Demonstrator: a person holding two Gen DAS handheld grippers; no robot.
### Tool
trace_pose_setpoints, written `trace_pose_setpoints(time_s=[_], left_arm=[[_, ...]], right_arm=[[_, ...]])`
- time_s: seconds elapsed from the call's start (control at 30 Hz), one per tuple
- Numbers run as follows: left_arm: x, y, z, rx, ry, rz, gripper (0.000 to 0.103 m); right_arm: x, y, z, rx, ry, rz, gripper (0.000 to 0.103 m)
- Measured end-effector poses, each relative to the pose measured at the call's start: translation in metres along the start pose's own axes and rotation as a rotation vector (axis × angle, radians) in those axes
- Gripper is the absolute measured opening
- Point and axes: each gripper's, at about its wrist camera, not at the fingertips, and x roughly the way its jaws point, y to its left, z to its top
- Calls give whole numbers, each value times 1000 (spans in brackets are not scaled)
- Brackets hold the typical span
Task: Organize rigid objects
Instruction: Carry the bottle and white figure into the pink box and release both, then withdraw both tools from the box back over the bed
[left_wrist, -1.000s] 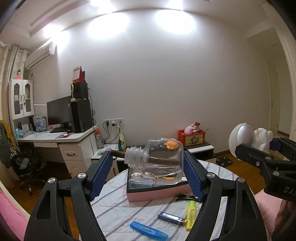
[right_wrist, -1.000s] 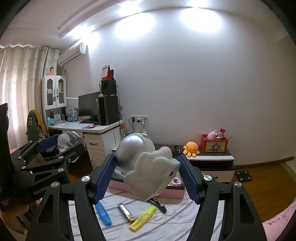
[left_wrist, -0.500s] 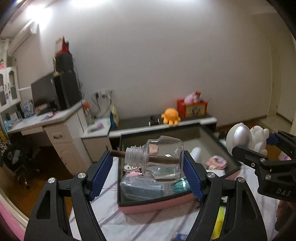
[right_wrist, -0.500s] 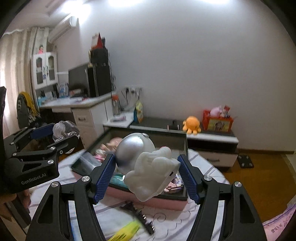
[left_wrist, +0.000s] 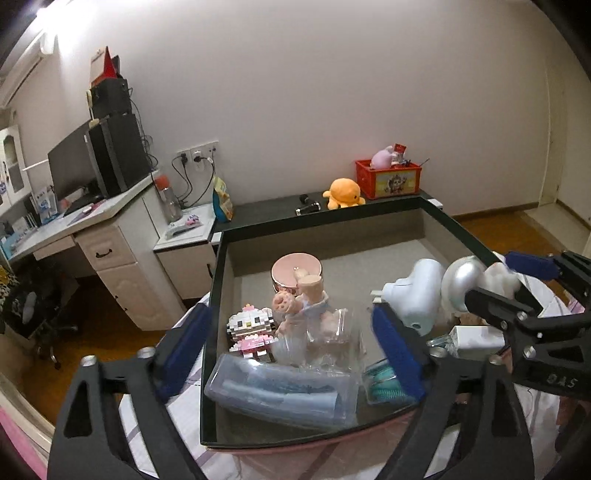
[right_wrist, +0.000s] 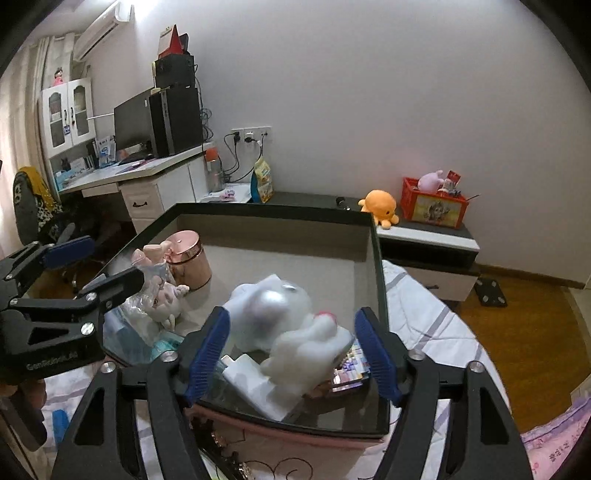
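Note:
A pink storage box with a dark rim (left_wrist: 214, 295) (right_wrist: 380, 266) stands on the table. My left gripper (left_wrist: 291, 343) is open over its near left part; the clear glass bottle (left_wrist: 332, 336) lies blurred between the fingers, among the things in the box. My right gripper (right_wrist: 291, 347) is open over the near right part; the white and silver astronaut figure (right_wrist: 291, 325) is blurred between its pads, free of them. The figure also shows in the left wrist view (left_wrist: 461, 284).
In the box lie a rose-gold jar (left_wrist: 295, 273), a block cat figure (left_wrist: 251, 328), a clear pencil case (left_wrist: 280, 391), a white adapter (right_wrist: 255, 384) and a doll (right_wrist: 159, 273). A desk (left_wrist: 92, 229) and low cabinet with an orange plush (left_wrist: 343, 192) stand behind.
Both grippers moved forward and tilted down over the box, then opened. The bottle and the astronaut figure left the pads and dropped into the box.

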Motion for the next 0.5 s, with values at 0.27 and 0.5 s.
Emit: trace_pose_setpoints(time_s=[0.27, 0.5], left_arm=[[-67, 11, -3, -39, -75, 21, 103], [-163, 16, -21, -82, -191, 32, 103]], right_arm=[[-61, 9, 8, 11, -76, 1, 82], [-149, 39, -7, -12, -196, 31, 84]])
